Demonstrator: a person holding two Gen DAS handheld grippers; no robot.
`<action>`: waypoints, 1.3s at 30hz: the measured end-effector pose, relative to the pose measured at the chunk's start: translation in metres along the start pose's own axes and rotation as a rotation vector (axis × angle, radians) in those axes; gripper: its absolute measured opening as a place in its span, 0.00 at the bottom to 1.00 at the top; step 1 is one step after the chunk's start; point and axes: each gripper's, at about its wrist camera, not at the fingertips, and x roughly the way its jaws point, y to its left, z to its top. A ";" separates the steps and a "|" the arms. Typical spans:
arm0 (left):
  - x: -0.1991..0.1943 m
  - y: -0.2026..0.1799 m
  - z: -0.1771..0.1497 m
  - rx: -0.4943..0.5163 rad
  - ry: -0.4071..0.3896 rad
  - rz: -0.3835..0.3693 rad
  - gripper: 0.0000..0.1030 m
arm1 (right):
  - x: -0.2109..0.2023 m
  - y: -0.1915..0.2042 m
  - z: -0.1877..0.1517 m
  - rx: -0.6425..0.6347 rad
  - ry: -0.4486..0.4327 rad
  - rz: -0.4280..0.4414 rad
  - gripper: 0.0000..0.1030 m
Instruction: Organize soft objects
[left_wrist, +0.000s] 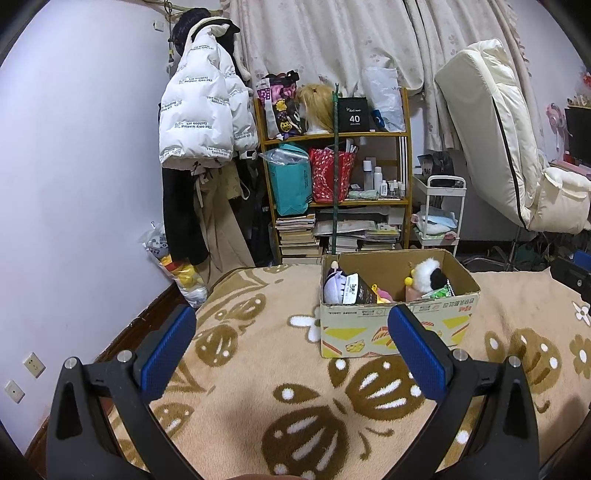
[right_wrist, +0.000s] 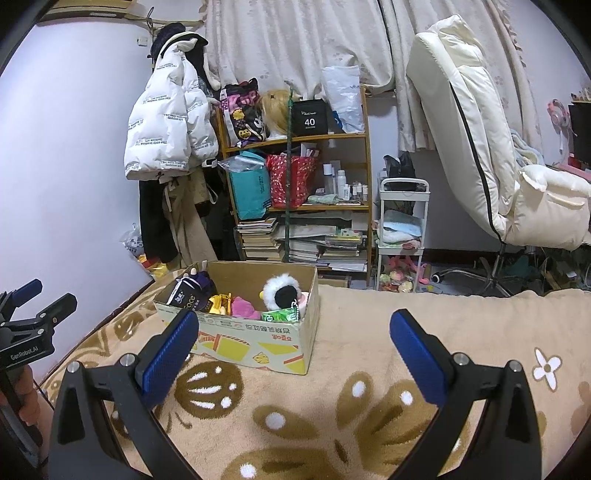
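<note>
An open cardboard box (left_wrist: 399, 325) (right_wrist: 258, 343) stands on a beige blanket (left_wrist: 258, 387) (right_wrist: 351, 406) with brown flower shapes. Several soft toys lie inside it: a white and black plush (left_wrist: 430, 275) (right_wrist: 280, 291), a purple and white plush (left_wrist: 338, 284) (right_wrist: 195, 288), a pink one (right_wrist: 243, 306) and a green packet (right_wrist: 280, 315). My left gripper (left_wrist: 291, 321) is open and empty, low over the blanket in front of the box. My right gripper (right_wrist: 293, 325) is open and empty, to the right of the box. The left gripper also shows at the left edge of the right wrist view (right_wrist: 33, 314).
A wooden shelf (left_wrist: 332, 136) (right_wrist: 295, 138) with bags, bottles and stacked books stands behind the bed. A white puffer jacket (left_wrist: 199, 107) hangs on the left wall. A white cart (right_wrist: 402, 229) and a cream reclined chair (right_wrist: 480, 140) stand at the right.
</note>
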 end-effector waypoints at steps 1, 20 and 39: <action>0.000 0.000 0.000 -0.001 0.000 0.000 0.99 | 0.000 -0.001 0.000 0.000 0.001 0.001 1.00; 0.004 0.002 -0.001 -0.001 0.005 0.006 0.99 | 0.000 -0.001 0.001 0.000 0.003 -0.001 1.00; 0.004 0.002 -0.001 0.000 0.005 0.009 0.99 | 0.000 0.000 0.002 -0.001 0.003 -0.007 1.00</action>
